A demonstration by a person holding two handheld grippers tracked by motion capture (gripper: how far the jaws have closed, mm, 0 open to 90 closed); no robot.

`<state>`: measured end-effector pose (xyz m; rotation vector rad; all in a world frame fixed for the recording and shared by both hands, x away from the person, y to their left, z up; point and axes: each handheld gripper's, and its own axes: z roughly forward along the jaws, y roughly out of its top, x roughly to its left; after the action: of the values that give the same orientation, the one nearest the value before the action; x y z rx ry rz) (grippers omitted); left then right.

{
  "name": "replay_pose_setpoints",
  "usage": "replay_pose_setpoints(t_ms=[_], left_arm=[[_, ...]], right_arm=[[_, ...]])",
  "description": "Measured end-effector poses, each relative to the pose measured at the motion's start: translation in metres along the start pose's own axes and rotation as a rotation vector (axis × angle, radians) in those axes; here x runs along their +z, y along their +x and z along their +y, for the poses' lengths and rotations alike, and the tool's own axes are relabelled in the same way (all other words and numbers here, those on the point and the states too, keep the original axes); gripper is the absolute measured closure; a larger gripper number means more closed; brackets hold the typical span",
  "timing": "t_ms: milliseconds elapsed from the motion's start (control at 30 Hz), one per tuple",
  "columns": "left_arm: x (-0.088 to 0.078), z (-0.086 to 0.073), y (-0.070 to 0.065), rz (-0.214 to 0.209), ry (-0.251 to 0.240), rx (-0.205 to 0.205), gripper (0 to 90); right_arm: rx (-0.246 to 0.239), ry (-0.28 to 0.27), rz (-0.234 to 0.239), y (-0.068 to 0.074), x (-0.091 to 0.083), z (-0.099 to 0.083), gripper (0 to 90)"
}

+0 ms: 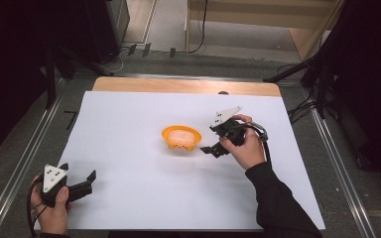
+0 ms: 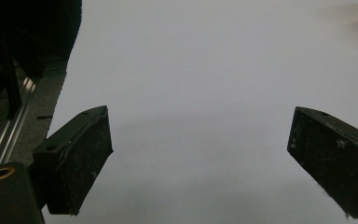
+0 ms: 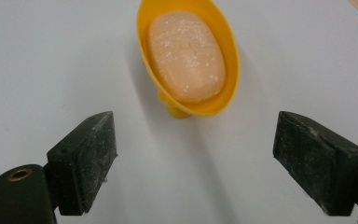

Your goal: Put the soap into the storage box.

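Your left gripper sat near the counter's near-left corner, jaws apart and empty; a careless sweep there could have carried it off the edge. The soap lay in the yellow dish at mid-counter. Your right gripper stood just beside it, jaws wide with nothing between them. Had you advanced skewed, one jaw could have clipped the rim and tipped the dish. Open room lay on all sides.

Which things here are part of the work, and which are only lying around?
Part of the work:
yellow dish
pale soap bar lying in it
right gripper, open just before the dish

Only around:
left gripper, open over the bare white sheet
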<state>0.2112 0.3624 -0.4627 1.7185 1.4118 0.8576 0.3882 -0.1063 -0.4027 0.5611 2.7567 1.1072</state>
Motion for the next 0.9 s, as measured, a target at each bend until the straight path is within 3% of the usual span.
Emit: replay_pose_setpoints(t_ms=[900], left_arm=[[0.001,0.000,0.000,0.007,0.006,0.005,6.7]], right_arm=[[0.094,-0.056,-0.113,0.012,-0.039,-0.085,13.8]])
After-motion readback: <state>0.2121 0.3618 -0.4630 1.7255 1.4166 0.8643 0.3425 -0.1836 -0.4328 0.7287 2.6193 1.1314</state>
